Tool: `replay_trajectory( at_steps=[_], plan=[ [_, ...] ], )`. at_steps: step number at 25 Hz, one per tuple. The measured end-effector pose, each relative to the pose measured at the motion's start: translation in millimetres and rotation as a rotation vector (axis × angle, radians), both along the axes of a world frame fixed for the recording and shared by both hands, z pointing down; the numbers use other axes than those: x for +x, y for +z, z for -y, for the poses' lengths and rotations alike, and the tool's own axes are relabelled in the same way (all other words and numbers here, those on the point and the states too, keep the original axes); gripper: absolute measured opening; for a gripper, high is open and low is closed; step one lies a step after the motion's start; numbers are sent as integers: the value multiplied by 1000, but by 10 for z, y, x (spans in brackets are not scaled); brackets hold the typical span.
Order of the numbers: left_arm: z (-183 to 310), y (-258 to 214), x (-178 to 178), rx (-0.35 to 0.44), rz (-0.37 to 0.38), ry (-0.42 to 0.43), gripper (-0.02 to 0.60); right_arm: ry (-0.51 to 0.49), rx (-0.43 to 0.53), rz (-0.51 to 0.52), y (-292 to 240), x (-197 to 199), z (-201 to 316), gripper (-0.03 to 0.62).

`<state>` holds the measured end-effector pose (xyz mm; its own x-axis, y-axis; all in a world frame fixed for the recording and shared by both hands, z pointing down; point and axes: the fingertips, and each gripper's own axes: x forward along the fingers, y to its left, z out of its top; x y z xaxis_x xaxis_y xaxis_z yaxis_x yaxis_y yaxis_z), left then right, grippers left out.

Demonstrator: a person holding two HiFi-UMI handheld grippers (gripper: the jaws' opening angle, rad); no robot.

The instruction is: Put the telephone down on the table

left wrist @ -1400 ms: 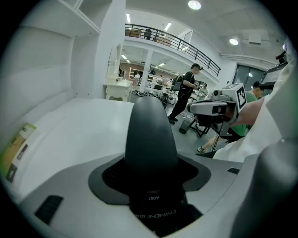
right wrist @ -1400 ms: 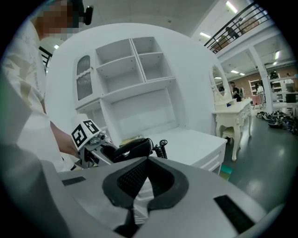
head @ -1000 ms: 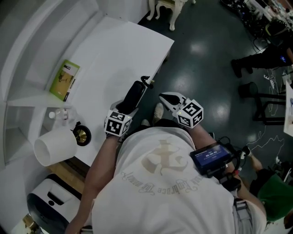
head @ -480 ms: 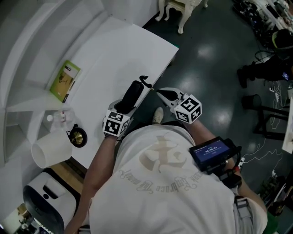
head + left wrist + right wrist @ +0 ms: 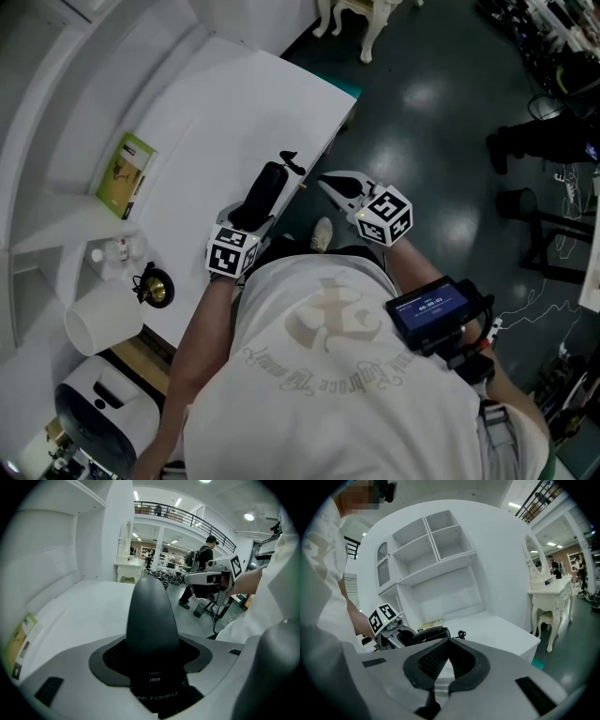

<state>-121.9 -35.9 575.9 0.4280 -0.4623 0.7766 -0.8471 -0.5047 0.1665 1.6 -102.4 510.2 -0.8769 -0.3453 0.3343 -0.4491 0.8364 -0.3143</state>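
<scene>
Where the telephone is, head view: the black telephone (image 5: pixel 265 192) sits in your left gripper (image 5: pixel 251 223) over the edge strip of the white tabletop (image 5: pixel 225 103), with its free end aimed at 1 o'clock. You cannot tell from here whether it touches the surface.
Left jaws, head view: clamped on the handset's near end, which leaves the long free end clear to meet the tabletop first.
Right gripper, head view: your right gripper (image 5: pixel 330 181) hangs at 3 o'clock of the telephone, out over the dark floor and apart from it. It plays no part in the hold.
Landing ground, head view: bare tabletop lies at 11 o'clock of the handset. The green booklet (image 5: pixel 125 169) is well apart at 9 o'clock, so nothing crowds the set-down.
Telephone, left gripper view: the handset (image 5: pixel 151 613) rises straight out between the jaws toward 12 o'clock, with the dark pads pressed against its base on both sides. The grip looks centred, so I judge it will not swing when you lower it.
Tabletop, left gripper view: the white surface (image 5: pixel 79 616) spreads at 10 o'clock of the handset.
Right jaws, right gripper view: the jaws of your right gripper (image 5: pixel 447 644) are closed on each other with nothing between them.
Left gripper, right gripper view: it (image 5: pixel 401 634) shows at 10 o'clock with the telephone (image 5: pixel 426 633) held roughly level over the tabletop (image 5: pixel 497 625).
Step in hand: carrying; the set-down is not yet done.
</scene>
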Motion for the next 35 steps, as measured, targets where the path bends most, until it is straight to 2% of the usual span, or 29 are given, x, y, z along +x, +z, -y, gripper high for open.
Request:
replay_trajectory(
  at_steps=[13,25,30,35],
  plan=[
    [256,-74,-156,-1,75,12,276,58,-22,15,-110,8,129,15],
    [458,-105,-325,6,103,16,276,52,-44,-3,-137,-5,127,15],
    [491,204,-730,-11,104,10,276,34,-58,-19,119,-412,132,15],
    [567,264,-863,-14,113,-6,276,22,-66,-33,111,-434,118,15]
  ],
)
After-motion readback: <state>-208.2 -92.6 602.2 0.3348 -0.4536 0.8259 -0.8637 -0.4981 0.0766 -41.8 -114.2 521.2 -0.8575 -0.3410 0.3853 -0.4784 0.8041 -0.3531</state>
